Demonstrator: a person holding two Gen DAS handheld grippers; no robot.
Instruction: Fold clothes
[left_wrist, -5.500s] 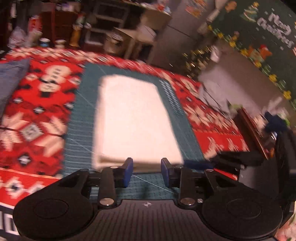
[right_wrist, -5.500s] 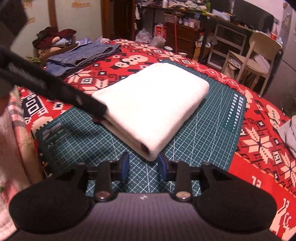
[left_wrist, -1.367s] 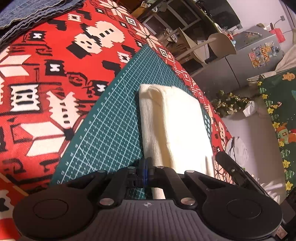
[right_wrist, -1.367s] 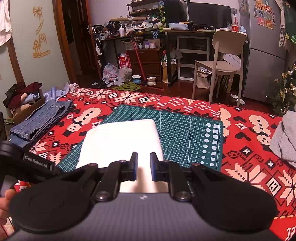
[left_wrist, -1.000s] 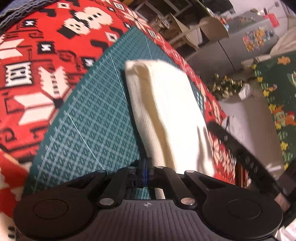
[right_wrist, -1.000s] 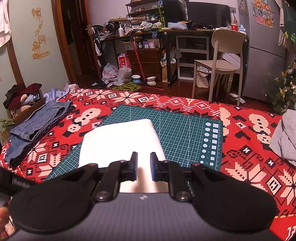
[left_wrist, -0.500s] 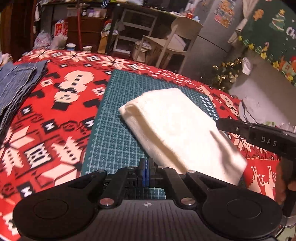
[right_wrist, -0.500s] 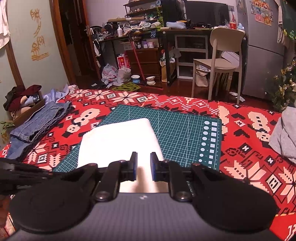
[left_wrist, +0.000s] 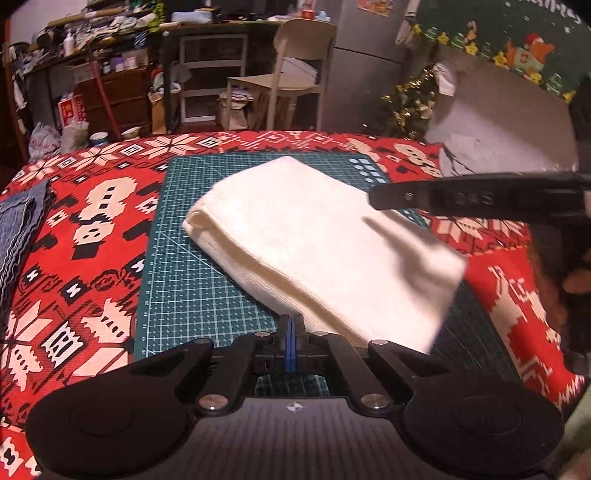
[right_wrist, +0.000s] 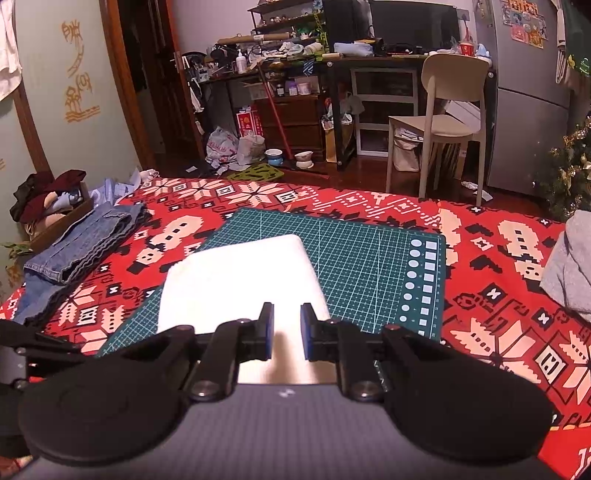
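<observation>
A folded white garment (left_wrist: 314, 240) lies on the green cutting mat (left_wrist: 184, 280), which sits on a red patterned blanket (left_wrist: 85, 221); in the left wrist view the bundle runs slantwise across the mat, its rolled fold toward the far left and its near corner reaching over the mat's right side. The left hand-held gripper (left_wrist: 291, 341) has its blue pads pressed together with nothing between them, just at the garment's near edge; the right hand-held gripper (right_wrist: 286, 332) stands a little apart, its pads either side of the garment's near end, though whether they press on the cloth I cannot tell. The right tool's dark arm (left_wrist: 472, 197) hangs over the garment's far right part in the left view. Folded jeans (right_wrist: 81, 247) lie on the blanket to the left, well apart from the mat; a grey garment (right_wrist: 570, 269) sits at the right edge; a pale chair (right_wrist: 439, 118) stands beyond.
</observation>
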